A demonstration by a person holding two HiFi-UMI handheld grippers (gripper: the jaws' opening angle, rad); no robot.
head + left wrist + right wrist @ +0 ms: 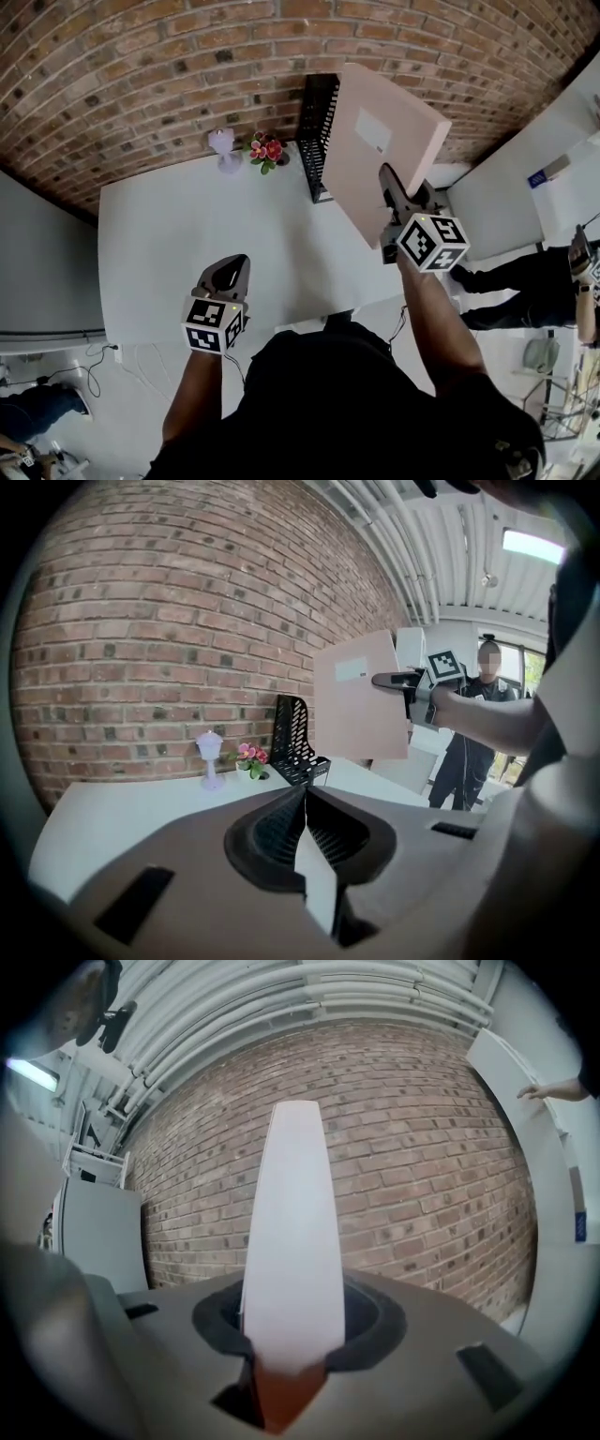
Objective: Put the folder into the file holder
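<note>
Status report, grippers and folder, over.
Right gripper shut on folder, held above table, by file holder, not yet in. Left gripper shut, empty, over table's near edge. Flowers and lamp beside holder, not in the path.

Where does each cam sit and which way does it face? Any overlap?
Head view: on the person's head, facing steeply down at the table; shows both forearms, left gripper, right gripper clamping the folder.
Left gripper view: on the left gripper, facing the brick wall and file holder; own jaws shut, empty.
Right gripper view: on the right gripper, facing the brick wall; folder edge-on between its jaws.
Shared: head and left gripper views both show folder, file holder, right gripper.
</note>
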